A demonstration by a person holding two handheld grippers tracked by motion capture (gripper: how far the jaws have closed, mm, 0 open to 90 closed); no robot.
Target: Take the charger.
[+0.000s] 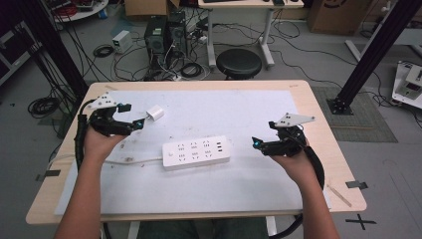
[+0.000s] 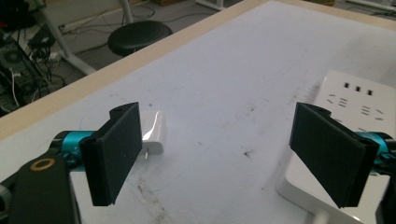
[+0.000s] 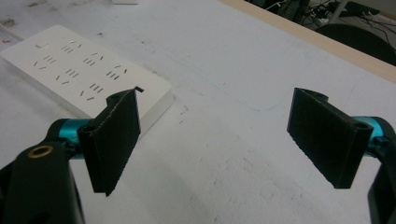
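High view: a white power strip [image 1: 196,152] lies at the centre of the frame on the white mat of the wooden table [image 1: 318,117], its cord running off to the left. Its sockets are all free, and no writing on it can be read. A small white charger plug [image 1: 155,113] sits above and left of the strip, apart from it. The left gripper [image 1: 141,123] hangs at centre left with its tips just beside the plug, jaws apart and holding nothing. The right gripper [image 1: 255,143] hovers right of the strip, near its end, jaws likewise spread and bare.

Left gripper view: the two black jaws stand wide; the charger plug [image 2: 153,132] lies behind the left jaw and the power strip [image 2: 352,100] is at the right edge.

Right gripper view: the jaws gape over the bare mat, and the power strip [image 3: 81,74] fills the upper left.
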